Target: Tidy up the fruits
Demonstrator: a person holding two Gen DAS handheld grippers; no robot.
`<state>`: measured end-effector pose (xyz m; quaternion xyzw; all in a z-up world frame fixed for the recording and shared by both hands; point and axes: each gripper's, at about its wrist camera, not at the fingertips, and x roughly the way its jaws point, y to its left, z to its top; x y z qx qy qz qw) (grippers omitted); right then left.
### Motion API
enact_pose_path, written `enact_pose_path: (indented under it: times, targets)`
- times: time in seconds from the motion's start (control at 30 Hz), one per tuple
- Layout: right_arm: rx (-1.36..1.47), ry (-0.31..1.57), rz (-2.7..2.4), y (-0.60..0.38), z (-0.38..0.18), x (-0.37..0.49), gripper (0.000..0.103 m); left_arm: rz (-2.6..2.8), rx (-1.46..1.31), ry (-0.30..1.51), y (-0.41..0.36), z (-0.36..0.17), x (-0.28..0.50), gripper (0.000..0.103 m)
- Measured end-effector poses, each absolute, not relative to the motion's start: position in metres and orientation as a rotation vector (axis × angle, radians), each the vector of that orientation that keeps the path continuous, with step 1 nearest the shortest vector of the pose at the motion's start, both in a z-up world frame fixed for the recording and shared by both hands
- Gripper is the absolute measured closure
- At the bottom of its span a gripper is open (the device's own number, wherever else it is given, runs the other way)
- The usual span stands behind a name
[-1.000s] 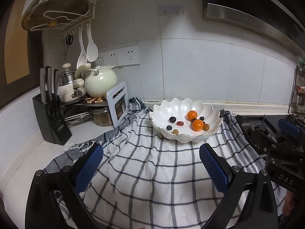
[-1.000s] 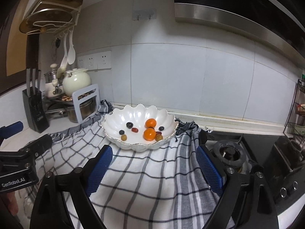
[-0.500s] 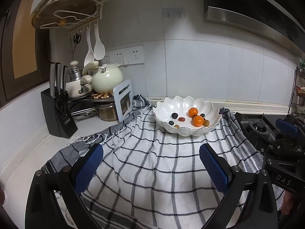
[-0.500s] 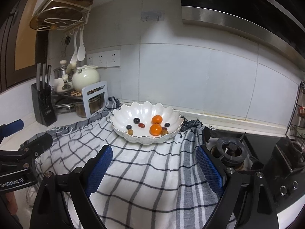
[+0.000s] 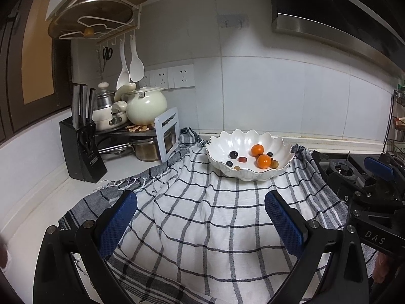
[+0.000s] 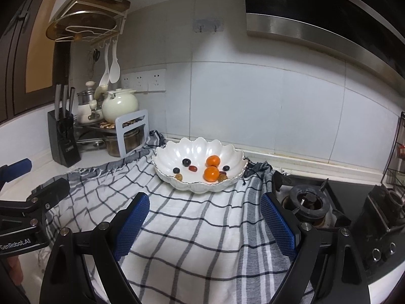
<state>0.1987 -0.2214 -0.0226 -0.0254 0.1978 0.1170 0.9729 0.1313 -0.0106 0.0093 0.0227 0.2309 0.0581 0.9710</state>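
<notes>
Both black blue-padded grippers, left gripper [image 5: 201,211] and right gripper [image 6: 205,214], are gaping empty, facing the white scalloped ceramic fruit bowl [image 6: 177,152] lying straight ahead across the checked cloth [image 6: 192,228], right slightly nearer

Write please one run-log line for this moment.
left gripper: open, empty | right gripper: open, empty | bowl: on checked cloth, holds two oranges and small fruits | phase: approach

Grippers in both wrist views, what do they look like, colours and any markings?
Both match: black angular frames with silver bolts and blue cross-hatched pads. The left gripper shows white "GenRobot.AI" lettering in the right wrist view; the right gripper shows "DAS" in the left wrist view. No cables or sleeves visible.
</notes>
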Motion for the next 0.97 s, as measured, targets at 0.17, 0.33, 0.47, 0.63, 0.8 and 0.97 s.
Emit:
enact_pose_path:
  times: [0.17,0.33,0.47,0.63,0.8,0.97]
  targets:
    - [-0.052,0.399,0.234,-0.222,-0.0228,0.1989,0.013,0.117,0.048,0.466,-0.012,0.0095,0.1316,0.0]
    - [-0.05,0.398,0.233,-0.2234,-0.0221,0.1983,0.013,0.115,0.047,0.468,-0.0131,0.0094,0.1328,0.0]
    - [-0.05,0.398,0.233,-0.2232,-0.0221,0.1985,0.013,0.111,0.047,0.468,-0.0136,0.0094,0.1336,0.0]
    - [-0.05,0.398,0.232,-0.2233,-0.0221,0.1981,0.013,0.107,0.047,0.472,-0.015,0.0086,0.1358,0.0]
    - [-0.051,0.4,0.226,-0.2241,-0.0215,0.1991,0.013,0.104,0.047,0.473,-0.0155,0.0083,0.1372,0.0]
    - [-0.051,0.401,0.228,-0.2247,-0.0214,0.1994,0.013,0.098,0.043,0.474,-0.0145,0.0085,0.1398,0.0]
